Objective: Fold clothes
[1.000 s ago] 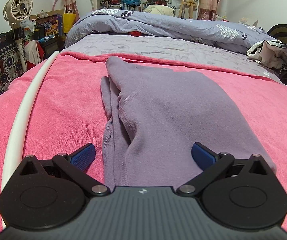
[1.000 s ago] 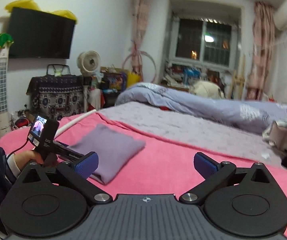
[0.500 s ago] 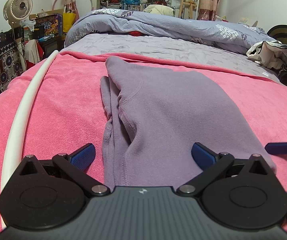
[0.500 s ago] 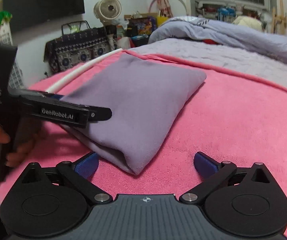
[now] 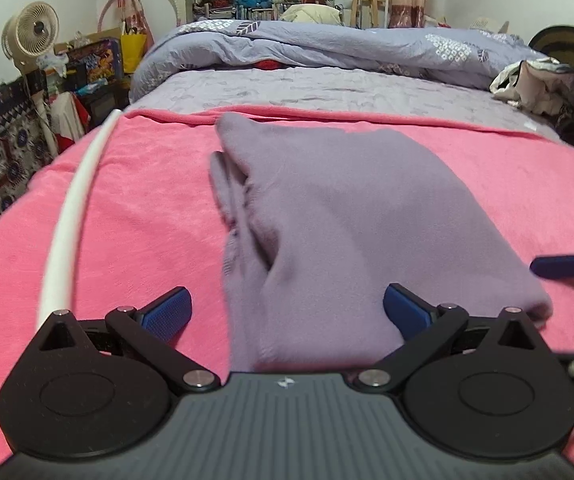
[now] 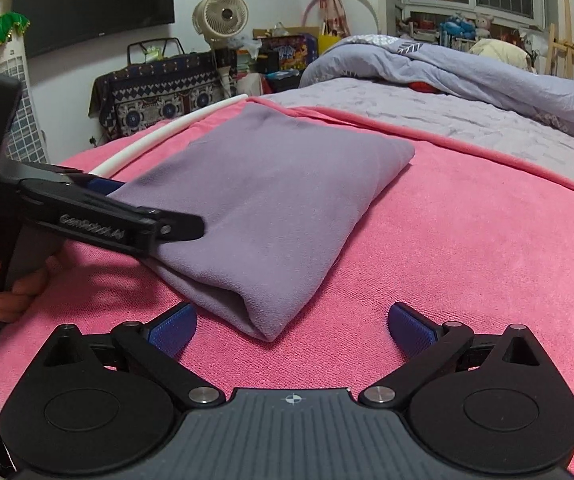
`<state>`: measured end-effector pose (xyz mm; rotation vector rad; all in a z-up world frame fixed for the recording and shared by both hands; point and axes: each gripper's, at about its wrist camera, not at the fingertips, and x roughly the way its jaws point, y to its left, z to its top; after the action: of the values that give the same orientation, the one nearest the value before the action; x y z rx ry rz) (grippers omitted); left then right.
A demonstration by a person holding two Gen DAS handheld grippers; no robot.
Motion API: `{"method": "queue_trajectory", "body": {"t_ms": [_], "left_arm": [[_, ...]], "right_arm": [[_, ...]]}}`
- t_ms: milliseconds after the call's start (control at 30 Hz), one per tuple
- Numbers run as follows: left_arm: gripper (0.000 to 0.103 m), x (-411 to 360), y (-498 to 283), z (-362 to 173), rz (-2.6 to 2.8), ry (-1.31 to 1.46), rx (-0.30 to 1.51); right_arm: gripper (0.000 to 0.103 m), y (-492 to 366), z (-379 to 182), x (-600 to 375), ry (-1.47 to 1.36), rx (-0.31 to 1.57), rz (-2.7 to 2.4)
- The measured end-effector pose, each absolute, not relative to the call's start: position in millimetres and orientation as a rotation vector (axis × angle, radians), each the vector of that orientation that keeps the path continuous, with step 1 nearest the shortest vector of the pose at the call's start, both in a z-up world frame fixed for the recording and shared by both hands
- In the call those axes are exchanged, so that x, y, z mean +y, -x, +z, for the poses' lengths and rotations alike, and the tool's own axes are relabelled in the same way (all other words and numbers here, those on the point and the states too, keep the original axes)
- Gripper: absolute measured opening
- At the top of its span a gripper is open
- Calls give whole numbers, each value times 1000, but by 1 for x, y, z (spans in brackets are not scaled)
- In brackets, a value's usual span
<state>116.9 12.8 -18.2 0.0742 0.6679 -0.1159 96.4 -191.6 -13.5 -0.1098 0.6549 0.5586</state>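
Nearest in each wrist view are that camera's own tongs, both released with blue pads spread wide. The left tongs (image 5: 285, 308) straddle the near edge of the one folded lilac garment (image 5: 339, 216), whose nearest hem is hidden behind the tool body; the left-wrist picture is smeared there, so the seams are hard to read. The right tongs (image 6: 293, 324) sit just short of the garment's near corner (image 6: 263, 332), not touching it.

The garment lies on a pink blanket (image 5: 135, 200) spread over the bed. Only the right-wrist view shows the person's left hand (image 6: 15, 284) gripping the other tool's handle, cut off at the frame's left edge, and that tool's arm pressed against the cloth's left side. Only the left-wrist view shows one blue pad of the right tongs (image 5: 563, 266) poking in from the right, near the cloth; its partner is out of frame.

One white tube (image 5: 71, 216) runs along the blanket's left. Farther off lie a rumpled grey-blue duvet (image 5: 327, 48), a heap of clothes at far right (image 5: 543, 84), and one fan (image 6: 221, 14).
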Motion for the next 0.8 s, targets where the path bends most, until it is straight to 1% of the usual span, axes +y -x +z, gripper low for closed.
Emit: {"method": "queue_trajectory", "body": {"t_ms": [200, 433, 533, 667, 800], "left_arm": [[103, 21, -96, -5, -20, -197, 639], [103, 10, -64, 13, 166, -490, 536], [103, 9, -56, 28, 130, -489, 486], [103, 3, -66, 42, -3, -395, 502], [103, -8, -95, 16, 40, -454, 602]], "right_arm": [[103, -97, -13, -193, 103, 646, 556], [103, -94, -14, -197, 84, 631, 543], [103, -94, -15, -197, 81, 628, 539], [103, -92, -15, -197, 76, 617, 518], [103, -89, -14, -198, 71, 607, 498]]}}
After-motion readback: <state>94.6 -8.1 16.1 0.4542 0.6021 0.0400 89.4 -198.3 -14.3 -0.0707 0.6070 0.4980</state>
